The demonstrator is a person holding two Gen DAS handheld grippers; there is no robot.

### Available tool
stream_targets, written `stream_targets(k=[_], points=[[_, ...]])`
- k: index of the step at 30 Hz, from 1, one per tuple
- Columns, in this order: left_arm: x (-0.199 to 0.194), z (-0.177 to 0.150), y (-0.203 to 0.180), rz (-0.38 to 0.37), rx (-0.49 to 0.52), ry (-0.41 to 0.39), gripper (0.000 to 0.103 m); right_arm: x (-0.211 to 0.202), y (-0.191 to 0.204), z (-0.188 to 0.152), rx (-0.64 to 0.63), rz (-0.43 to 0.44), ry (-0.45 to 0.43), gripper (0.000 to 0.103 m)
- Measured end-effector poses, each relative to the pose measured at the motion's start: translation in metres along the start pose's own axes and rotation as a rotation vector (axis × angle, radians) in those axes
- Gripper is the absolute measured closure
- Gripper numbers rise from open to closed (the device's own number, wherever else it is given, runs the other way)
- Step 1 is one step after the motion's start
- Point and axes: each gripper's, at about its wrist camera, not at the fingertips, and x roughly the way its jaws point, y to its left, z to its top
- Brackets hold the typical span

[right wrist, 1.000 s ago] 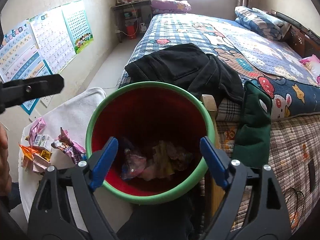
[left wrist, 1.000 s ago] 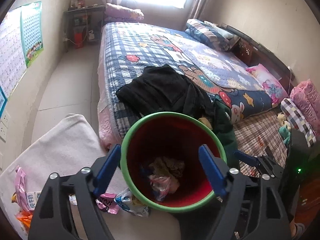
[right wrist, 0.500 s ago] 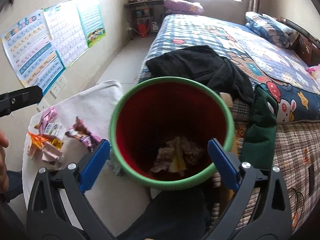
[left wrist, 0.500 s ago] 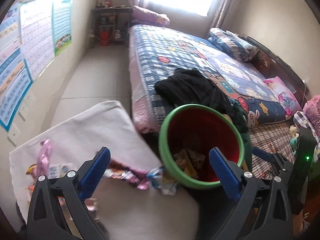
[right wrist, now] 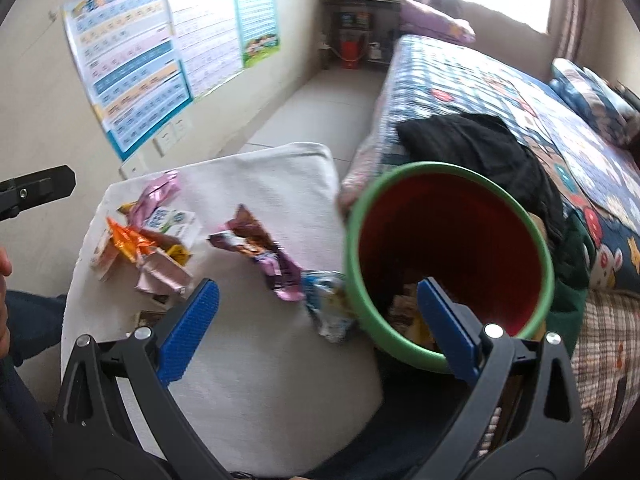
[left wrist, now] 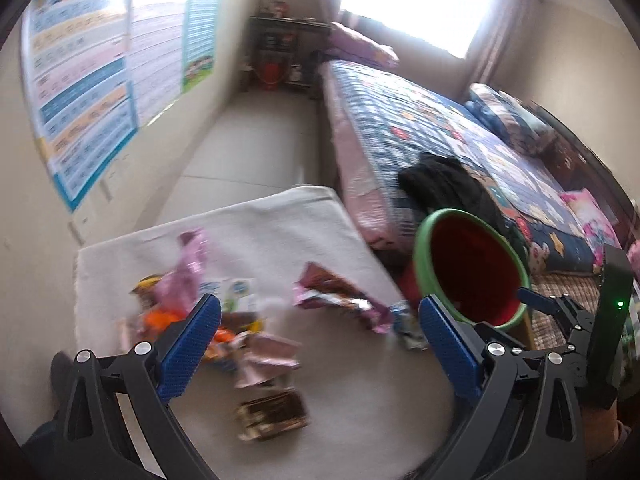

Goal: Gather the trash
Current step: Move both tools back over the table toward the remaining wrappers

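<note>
A red bin with a green rim (left wrist: 472, 268) (right wrist: 448, 264) stands right of a white cloth-covered surface (left wrist: 260, 224) (right wrist: 272, 380) and holds some wrappers. Several snack wrappers lie on the cloth: a purple-brown one (left wrist: 336, 300) (right wrist: 260, 256), a pink one (left wrist: 184, 272) (right wrist: 156, 196), an orange one (right wrist: 128, 240), a small white carton (right wrist: 172, 220) and a brown packet (left wrist: 272, 412). My left gripper (left wrist: 320, 344) is open and empty above the wrappers. My right gripper (right wrist: 316, 320) is open and empty, over the cloth's edge beside the bin.
A bed with a patterned quilt (left wrist: 420, 132) (right wrist: 500, 92) and a black garment (left wrist: 444, 180) (right wrist: 480, 148) lies behind the bin. Posters (left wrist: 88, 80) (right wrist: 160, 48) hang on the left wall. A shelf (left wrist: 284, 56) stands at the far end of the floor aisle.
Both grippers have swung left, away from over the bin toward the wrappers on the cloth. Both stay open and empty.
</note>
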Motion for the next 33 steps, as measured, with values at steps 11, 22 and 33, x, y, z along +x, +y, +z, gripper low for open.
stream_targets(k=[11,22,33], points=[[-0.007,-0.021,0.102,0.136,-0.171,0.016,0.008,0.029,0.058,0.010,-0.121,0.056,0.044,0.005],[0.028,-0.042,0.149,0.220,-0.175,0.168,0.008,0.070,0.088,0.010,-0.172,0.082,0.099,0.005],[0.104,-0.067,0.181,0.297,-0.166,0.347,0.008,0.113,0.089,0.013,-0.186,0.050,0.147,0.006]])
